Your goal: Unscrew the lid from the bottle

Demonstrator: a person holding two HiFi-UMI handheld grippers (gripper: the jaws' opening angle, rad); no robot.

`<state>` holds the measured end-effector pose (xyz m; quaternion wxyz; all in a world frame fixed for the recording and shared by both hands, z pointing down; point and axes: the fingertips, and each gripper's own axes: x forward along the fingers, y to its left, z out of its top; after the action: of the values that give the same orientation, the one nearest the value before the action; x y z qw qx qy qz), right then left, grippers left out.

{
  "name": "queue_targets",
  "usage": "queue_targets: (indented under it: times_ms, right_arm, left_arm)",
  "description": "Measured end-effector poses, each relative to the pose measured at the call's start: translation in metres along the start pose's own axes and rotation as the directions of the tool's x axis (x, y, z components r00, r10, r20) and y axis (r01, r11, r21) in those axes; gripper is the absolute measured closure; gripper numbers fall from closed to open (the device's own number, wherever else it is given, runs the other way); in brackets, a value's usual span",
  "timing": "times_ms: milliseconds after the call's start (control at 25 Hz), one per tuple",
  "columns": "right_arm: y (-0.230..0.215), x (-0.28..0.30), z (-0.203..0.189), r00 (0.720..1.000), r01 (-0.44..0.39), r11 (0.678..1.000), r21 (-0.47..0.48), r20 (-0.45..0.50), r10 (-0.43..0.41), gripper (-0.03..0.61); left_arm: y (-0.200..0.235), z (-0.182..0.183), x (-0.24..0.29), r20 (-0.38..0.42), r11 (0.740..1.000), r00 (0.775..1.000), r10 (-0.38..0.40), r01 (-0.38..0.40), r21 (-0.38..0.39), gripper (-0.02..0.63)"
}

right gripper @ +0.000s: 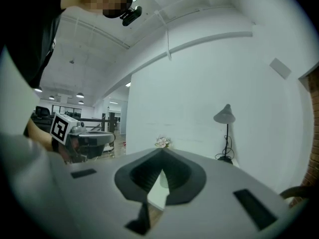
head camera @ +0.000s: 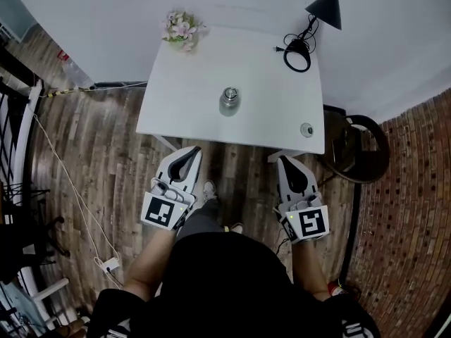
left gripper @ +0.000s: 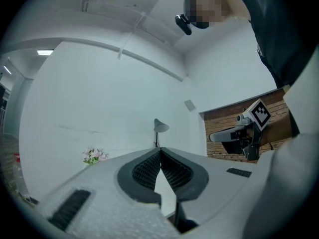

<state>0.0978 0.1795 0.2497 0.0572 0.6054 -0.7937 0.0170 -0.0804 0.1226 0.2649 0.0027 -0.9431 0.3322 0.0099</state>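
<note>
A clear bottle [head camera: 229,103] with a silver lid stands upright in the middle of the white table [head camera: 176,104]. My left gripper [head camera: 194,149] is shut and empty, short of the table's near edge and to the left of the bottle. My right gripper [head camera: 284,160] is also shut and empty, near the table's front right. In the left gripper view the closed gripper [left gripper: 160,151] points level at the wall. In the right gripper view the gripper [right gripper: 162,151] also has its jaws together. Neither gripper touches the bottle.
On the table are a pot of pink flowers [head camera: 183,28] at the back left, a coiled black cable [head camera: 297,53] below a black lamp [head camera: 325,4], and a small round object [head camera: 306,129] at the front right. A dark stool [head camera: 361,148] stands right of the table.
</note>
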Motion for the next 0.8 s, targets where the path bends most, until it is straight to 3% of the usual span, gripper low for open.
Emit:
queue_targets:
  times_ms: [360,800]
  right_arm:
    - [-0.007,0.096,0.016,1.000,-0.020,1.000,-0.025,0.002,0.020,0.565]
    - [-0.020,0.125,0.018,0.997,0.051,0.998,-0.044,-0.048,-0.053,0.565]
  left_arm:
    - [0.067,-0.015,0.048,-0.023,0.999,0.999,-0.023,0.022,-0.042,0.591]
    - [0.098,-0.026,0.089,0.013,0.993,0.995,-0.103,0.104,-0.061,0.591]
